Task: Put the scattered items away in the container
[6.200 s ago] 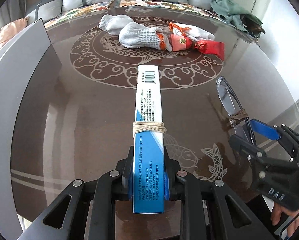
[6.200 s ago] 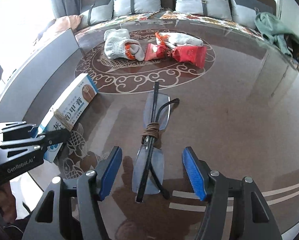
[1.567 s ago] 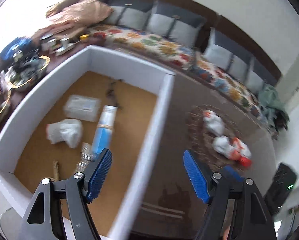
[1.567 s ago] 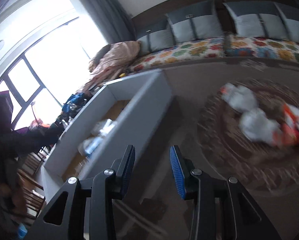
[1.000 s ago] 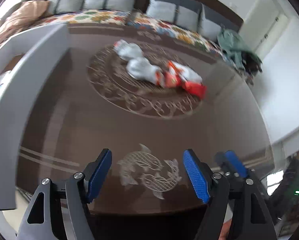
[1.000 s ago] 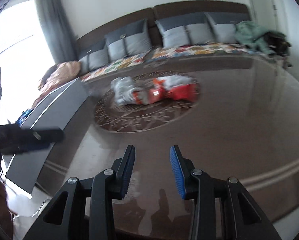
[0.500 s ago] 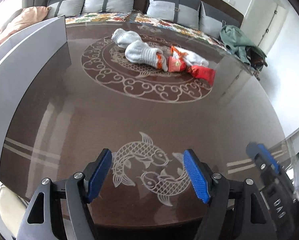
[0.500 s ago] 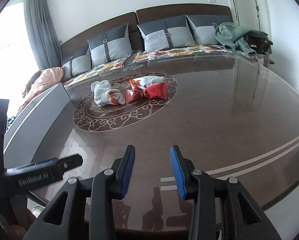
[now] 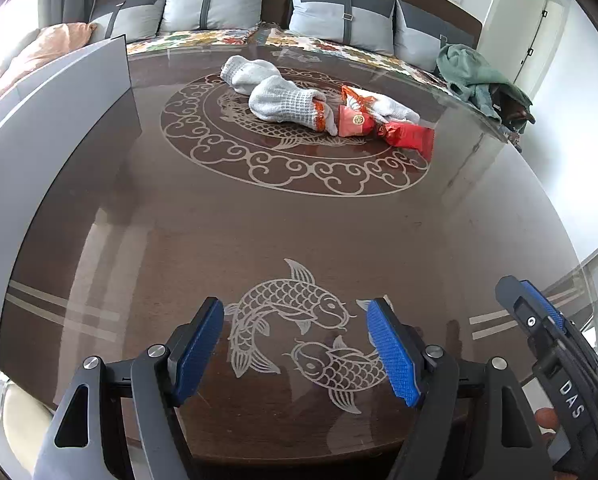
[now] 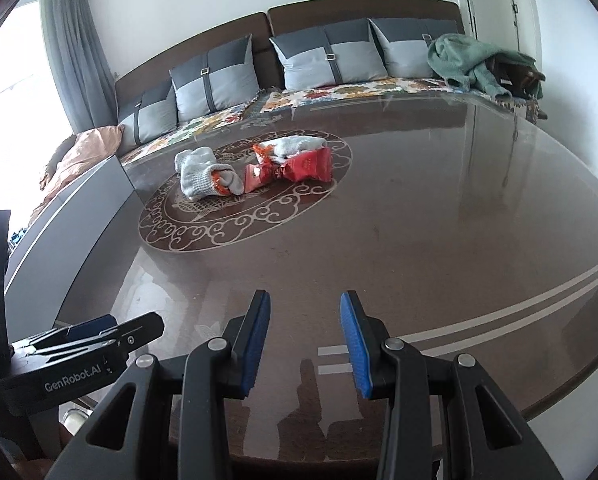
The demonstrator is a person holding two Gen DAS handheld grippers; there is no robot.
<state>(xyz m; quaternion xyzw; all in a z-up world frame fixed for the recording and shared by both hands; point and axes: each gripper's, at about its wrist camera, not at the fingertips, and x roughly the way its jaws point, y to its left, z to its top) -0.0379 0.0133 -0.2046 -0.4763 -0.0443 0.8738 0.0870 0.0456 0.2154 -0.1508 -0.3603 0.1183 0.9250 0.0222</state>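
Both claws empty, jaws apart: left claw (image 9: 295, 344) wide, right claw (image 10: 304, 344) narrower. Gloves (image 9: 287, 102) and red packets (image 9: 409, 136) sit mid-tabletop (image 9: 259, 220), container (image 9: 55, 120) at left. Suggest reaching one item each, pinching the glove's bulk.

The left gripper (image 9: 295, 344) is built of black plastic arms with triangular cut-outs, and round silver screws are set at the joints. Blue pads (image 9: 198, 344) with a fine diamond-textured surface are fitted to the inner faces of its fingers. The right gripper (image 10: 304, 338) is made the same way, with ribbed blue pads (image 10: 353, 344). White lettering, "GenRobot.AI" and "DAS", is printed on the housings. Part of a hand may be glimpsed at one frame edge.
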